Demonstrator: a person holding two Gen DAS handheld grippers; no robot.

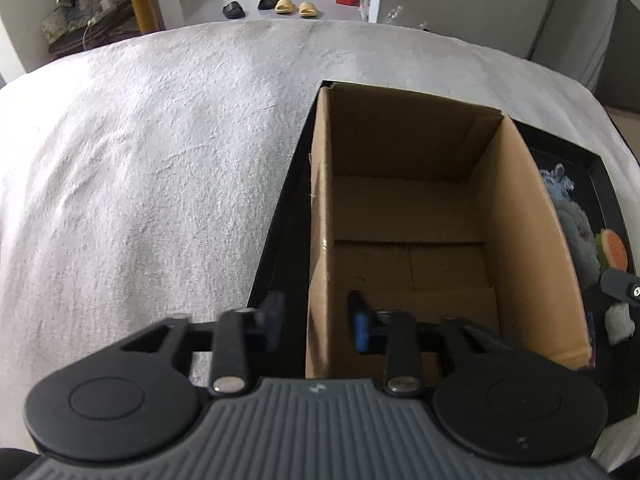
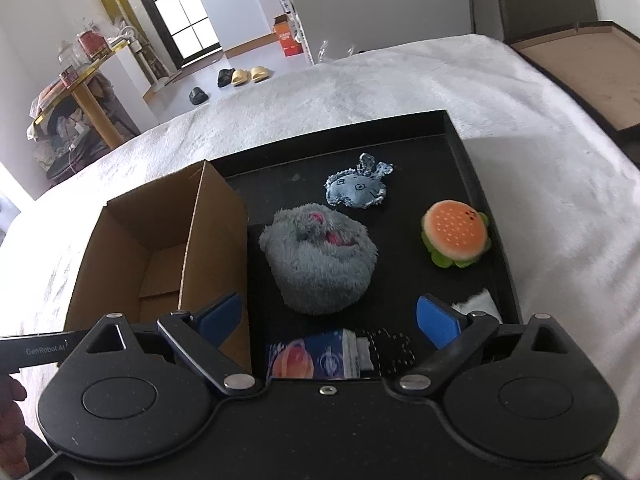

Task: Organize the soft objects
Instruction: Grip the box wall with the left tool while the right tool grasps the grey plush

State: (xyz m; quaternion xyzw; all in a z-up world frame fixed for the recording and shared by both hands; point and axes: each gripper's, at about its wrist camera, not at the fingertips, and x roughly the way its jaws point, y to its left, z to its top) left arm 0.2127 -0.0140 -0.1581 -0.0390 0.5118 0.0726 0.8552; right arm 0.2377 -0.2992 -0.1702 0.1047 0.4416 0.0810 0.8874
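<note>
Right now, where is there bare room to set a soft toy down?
The cardboard box is bare inside. The black tray has bare floor along its far rim. It is crowded around the grey plush, burger toy and denim toy.

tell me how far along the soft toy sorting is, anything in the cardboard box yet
Nothing looks done: the cardboard box shows only a bare floor. In hand: the left gripper straddles the box's left wall, jaws not closed on it; the right gripper hangs open and empty before the grey fluffy plush. Left on the black tray: that plush, the denim toy, the burger plush, a white item and the printed fabrics.
</note>
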